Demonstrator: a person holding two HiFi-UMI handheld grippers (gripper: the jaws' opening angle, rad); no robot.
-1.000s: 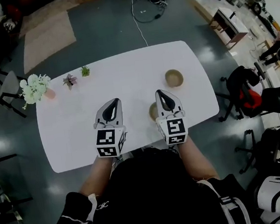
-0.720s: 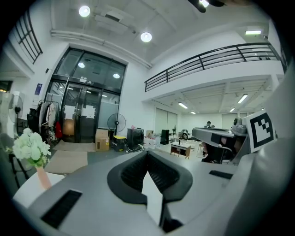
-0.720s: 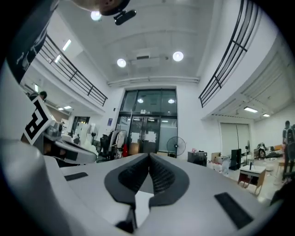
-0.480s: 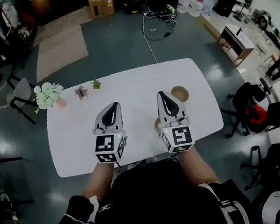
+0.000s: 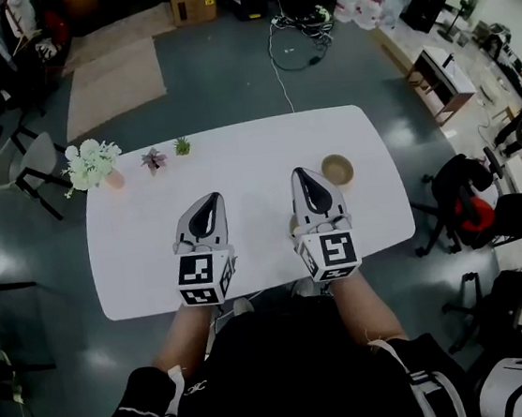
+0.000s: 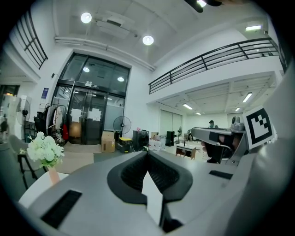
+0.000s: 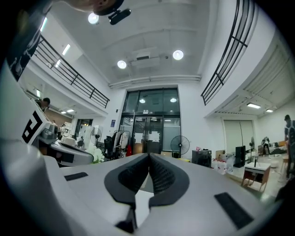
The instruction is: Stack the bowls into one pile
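well, left gripper and right gripper both hover clamped shut and empty over the table, far bowl ahead, near bowl half-hidden beneath the right gripper, both probably light, rigid, best pinched at the rim.

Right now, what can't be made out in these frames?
- Near bowl: in the head view it is mostly hidden under the right gripper; only a sliver shows.
- Far bowl: in the head view it is too small to tell whether anything is inside.
- Both bowls: outside both gripper views, which look out across the room.
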